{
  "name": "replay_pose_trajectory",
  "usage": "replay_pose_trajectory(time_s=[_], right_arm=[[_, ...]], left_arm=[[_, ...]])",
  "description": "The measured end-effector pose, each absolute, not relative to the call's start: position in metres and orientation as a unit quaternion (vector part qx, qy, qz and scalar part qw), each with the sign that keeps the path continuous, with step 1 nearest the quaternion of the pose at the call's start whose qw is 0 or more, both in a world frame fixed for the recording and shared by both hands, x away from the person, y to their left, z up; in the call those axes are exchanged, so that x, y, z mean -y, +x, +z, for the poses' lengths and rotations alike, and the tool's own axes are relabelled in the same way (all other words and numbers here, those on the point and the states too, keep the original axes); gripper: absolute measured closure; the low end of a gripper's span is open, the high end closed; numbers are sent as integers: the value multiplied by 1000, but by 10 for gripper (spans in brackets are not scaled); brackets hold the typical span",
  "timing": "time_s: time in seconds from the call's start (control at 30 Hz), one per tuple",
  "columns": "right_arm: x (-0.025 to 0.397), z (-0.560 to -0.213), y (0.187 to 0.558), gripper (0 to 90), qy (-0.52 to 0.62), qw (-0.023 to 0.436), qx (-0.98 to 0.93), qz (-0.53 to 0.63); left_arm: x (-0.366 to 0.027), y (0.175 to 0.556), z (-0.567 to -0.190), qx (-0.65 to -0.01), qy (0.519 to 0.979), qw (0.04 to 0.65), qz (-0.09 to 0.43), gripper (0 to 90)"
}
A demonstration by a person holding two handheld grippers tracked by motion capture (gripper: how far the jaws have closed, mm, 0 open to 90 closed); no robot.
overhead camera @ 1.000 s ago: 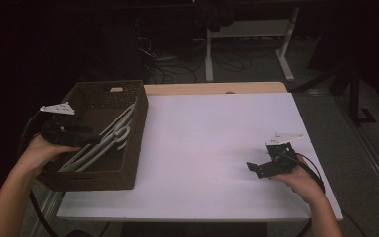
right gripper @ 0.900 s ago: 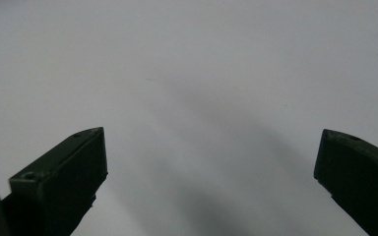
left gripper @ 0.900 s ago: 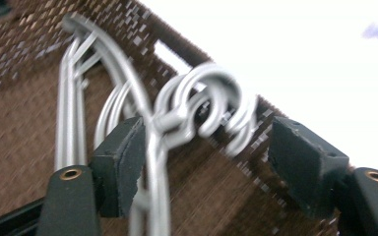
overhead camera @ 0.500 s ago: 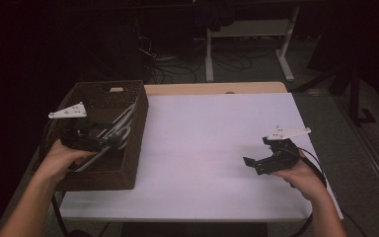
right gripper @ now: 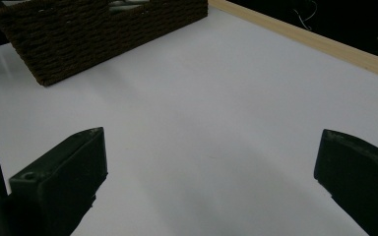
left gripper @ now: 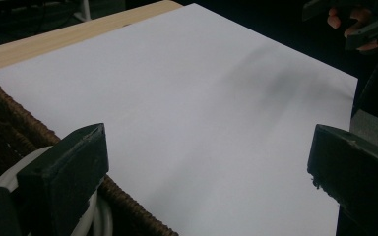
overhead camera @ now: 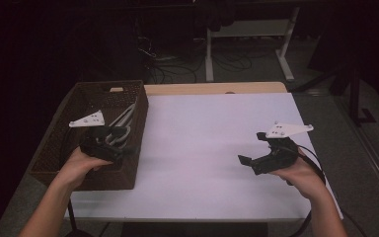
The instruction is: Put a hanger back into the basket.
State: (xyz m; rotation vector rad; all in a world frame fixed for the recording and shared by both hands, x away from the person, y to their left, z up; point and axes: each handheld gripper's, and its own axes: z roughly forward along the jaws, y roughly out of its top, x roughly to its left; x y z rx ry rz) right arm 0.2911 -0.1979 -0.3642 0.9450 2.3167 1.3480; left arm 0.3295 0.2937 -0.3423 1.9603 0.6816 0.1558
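White table (overhead camera: 207,148), wide. At nine o'clock, dark woven basket (overhead camera: 64,148) holding grey-white hangers (overhead camera: 121,123). Above basket's right wall, left gripper (overhead camera: 123,148), jaws wide apart, empty. At four o'clock, right gripper (overhead camera: 244,160), also spread, gripping nothing. No readable writing.

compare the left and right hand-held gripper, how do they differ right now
The left hand-held gripper hangs over the woven basket, just above the white hangers in it; the right hand-held gripper sits over the bare white tabletop, far from the basket. The left one's jaws straddle the basket's rim; the right one's frame nothing but tabletop. Both have jaws wide open and hold nothing.
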Motion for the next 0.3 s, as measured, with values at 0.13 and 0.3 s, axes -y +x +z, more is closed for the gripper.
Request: replay_pose_trajectory(time_s=[0.13,0.3], right_arm=[[198,-364,291,0,329,150,-806,469],[198,-364,290,0,328,151,-806,469]], left_arm=[[-293,329,-342,-281,813,506,64,9],[-293,326,-341,-278,811,510,65,10]])
